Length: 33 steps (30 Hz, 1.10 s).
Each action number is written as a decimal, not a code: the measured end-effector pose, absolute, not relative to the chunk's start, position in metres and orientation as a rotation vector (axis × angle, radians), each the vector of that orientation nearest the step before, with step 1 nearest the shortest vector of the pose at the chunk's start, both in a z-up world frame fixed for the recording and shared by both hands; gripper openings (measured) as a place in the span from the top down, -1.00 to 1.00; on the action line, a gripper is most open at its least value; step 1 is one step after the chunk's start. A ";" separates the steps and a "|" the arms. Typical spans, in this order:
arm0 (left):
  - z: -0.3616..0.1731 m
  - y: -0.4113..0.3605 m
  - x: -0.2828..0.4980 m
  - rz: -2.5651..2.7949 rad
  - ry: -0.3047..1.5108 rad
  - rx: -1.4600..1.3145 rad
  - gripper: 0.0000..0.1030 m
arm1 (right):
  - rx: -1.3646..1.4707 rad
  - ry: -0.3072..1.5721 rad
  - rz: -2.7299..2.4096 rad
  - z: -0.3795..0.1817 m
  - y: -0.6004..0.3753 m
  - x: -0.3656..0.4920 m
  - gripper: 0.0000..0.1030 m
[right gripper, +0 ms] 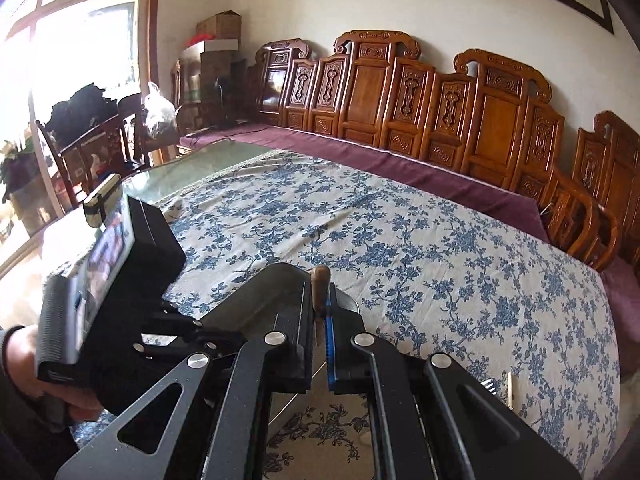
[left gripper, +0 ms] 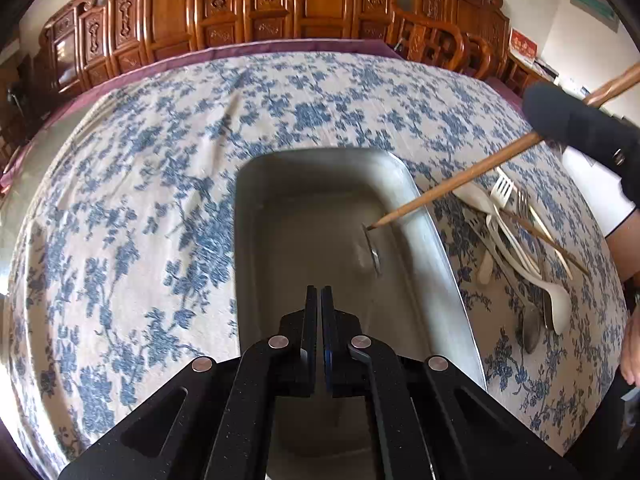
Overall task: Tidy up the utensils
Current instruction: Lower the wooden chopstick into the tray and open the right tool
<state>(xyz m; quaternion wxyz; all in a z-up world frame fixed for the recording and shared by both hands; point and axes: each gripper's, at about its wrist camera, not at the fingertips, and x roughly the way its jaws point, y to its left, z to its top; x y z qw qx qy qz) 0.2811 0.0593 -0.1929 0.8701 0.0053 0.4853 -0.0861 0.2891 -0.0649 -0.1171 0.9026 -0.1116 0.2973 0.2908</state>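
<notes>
A metal tray lies on the blue-flowered tablecloth. My left gripper hangs over the tray's inside, shut with nothing between its fingers. A wooden chopstick slants down from the right, its tip touching the tray's right wall. My right gripper is shut on that chopstick, whose thick end sticks up between the pads. To the right of the tray lies a pile of utensils: white plastic spoons and forks, metal spoons, a fork and another chopstick.
Carved wooden chair backs line the far side of the table. A person's hand holds the left gripper's body at the left of the right wrist view. A dark sleeve crosses the upper right above the utensil pile.
</notes>
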 end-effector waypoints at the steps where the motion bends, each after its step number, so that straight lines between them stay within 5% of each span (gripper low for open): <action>1: -0.190 0.063 0.280 -0.177 1.004 0.005 0.98 | -0.239 0.610 0.597 -0.118 -0.063 0.290 0.88; 17: -0.156 0.130 0.284 -0.082 0.910 -0.080 0.98 | -0.449 0.542 0.648 -0.147 -0.003 0.280 0.88; 33: -0.149 0.143 0.283 -0.060 0.890 -0.097 0.97 | -0.366 0.800 0.685 -0.175 -0.004 0.271 0.67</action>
